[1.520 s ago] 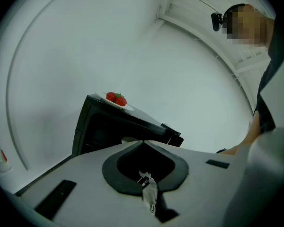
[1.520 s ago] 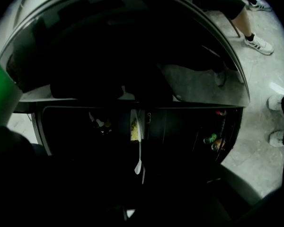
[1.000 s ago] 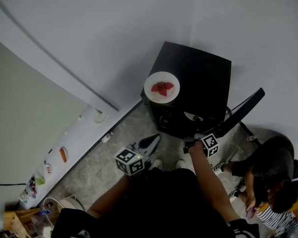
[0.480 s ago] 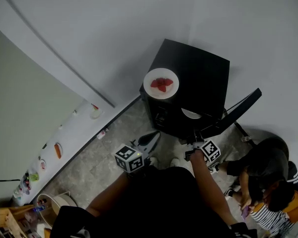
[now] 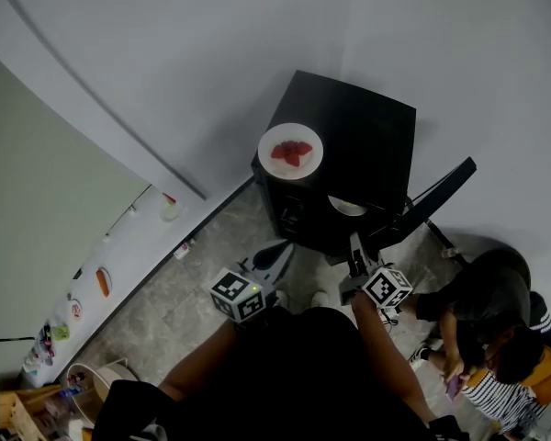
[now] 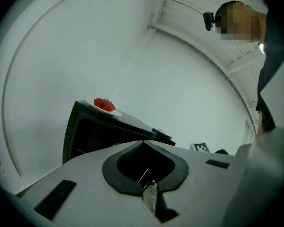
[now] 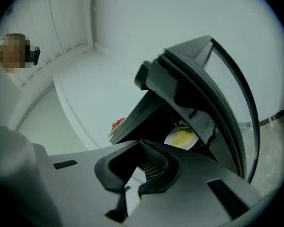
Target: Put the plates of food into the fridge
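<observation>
So there's a small black fridge point(image 5: 372, 141) against the wall with its door point(image 5: 438, 194) swung open toward the right. The plate of strawberries point(image 5: 290, 152) sits on the fridge's top surface, at the front-left corner. A second plate with something yellow on it point(image 5: 347, 207) is already inside, on a shelf just behind the open front.

Neither pair of tongs has anything. The left tongs point(image 5: 285, 250) are pinched together and empty, hanging low in front of the fridge, below its left front corner and well apart from the strawberry plate. In the left gripper view, the strawberries point(image 6: 104, 103) sit up and to the left of the tips point(image 6: 143, 143), with clear space between.

The right tongs point(image 5: 354, 243) are also closed on nothing, pointing at the open fridge front. From the right gripper view, the yellow plate point(image 7: 181, 137) shows just above and right of the tips point(image 7: 142, 143), near but not touching, and a bit of red peeks out at the left on top.

Another person point(image 5: 494, 312) sits on the floor off to the right.
</observation>
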`<state>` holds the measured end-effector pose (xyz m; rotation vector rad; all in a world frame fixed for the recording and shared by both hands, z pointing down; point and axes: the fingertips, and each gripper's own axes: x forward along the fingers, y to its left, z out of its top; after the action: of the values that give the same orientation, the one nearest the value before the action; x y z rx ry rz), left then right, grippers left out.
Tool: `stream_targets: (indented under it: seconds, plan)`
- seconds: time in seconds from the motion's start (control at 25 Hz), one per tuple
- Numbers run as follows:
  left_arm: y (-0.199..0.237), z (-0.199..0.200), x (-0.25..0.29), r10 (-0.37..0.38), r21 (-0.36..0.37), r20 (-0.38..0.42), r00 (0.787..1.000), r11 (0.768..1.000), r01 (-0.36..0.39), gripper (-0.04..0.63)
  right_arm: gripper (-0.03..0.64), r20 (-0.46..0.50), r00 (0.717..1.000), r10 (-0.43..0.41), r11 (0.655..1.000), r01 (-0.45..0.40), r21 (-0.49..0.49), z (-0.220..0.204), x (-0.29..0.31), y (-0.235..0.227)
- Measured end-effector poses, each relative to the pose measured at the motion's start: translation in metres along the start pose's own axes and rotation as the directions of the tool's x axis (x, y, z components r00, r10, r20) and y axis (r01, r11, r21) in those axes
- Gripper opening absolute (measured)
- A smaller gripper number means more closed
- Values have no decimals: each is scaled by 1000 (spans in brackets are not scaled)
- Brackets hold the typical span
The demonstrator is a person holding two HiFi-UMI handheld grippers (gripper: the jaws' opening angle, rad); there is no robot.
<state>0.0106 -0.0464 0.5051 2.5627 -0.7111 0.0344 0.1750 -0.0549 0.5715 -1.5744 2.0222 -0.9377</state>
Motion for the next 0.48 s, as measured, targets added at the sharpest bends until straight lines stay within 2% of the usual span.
stream_targets:
  seconds: [0.24, 0.36, 0.48]
  plan:
    - [-6, 0, 4, -8, 22, -9, 1000, 1000, 8, 23, 25, -44, 998, 52, 977, -60, -203, 4, -16, 36]
    - [-7, -2, 3, -13, 26, -17, 1000, 1000, 14, 23, 25, -70, 995, 74, 961, -90, -260, -1, -19, 49]
    - [-7, -5, 2, -9, 27, -29, 1000, 1000, 10, 23, 25, -65, 993, 95, 955, -110, -275, -1, -22, 63]
